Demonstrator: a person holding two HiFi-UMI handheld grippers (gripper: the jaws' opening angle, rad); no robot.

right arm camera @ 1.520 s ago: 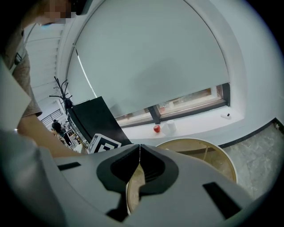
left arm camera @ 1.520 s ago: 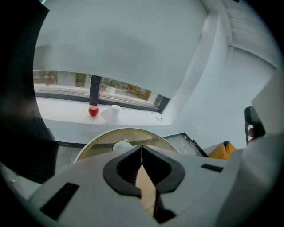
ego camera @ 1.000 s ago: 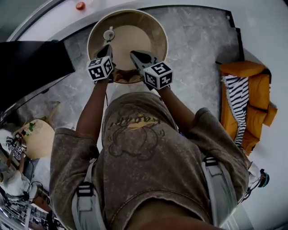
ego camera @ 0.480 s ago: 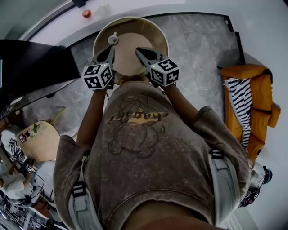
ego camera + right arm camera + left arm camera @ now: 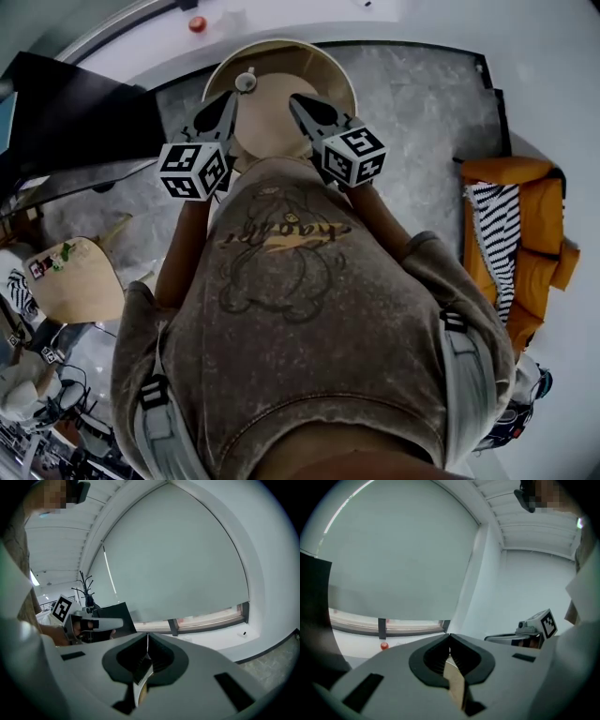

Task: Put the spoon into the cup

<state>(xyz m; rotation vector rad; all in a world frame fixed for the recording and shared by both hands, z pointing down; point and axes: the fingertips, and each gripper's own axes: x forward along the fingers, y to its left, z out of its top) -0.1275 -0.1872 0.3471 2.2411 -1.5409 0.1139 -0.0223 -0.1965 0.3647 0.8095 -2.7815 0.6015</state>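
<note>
Both grippers held above the table, nothing in either.

In the head view the grey left gripper (image 5: 226,97) and the grey right gripper (image 5: 296,99) hover over the round pale wooden table (image 5: 328,80) at the upper centre of the frame. Each gripper view shows its jaws pressed together on nothing. The small pale cup (image 5: 246,82) stands near the table's far edge, just beyond the left gripper's tip. The spoon is too small to make out and may already be in the cup, so the task looks either finished or not begun. If it is unfinished, the next move calls for locating the spoon, then opening one gripper over its handle.
</note>
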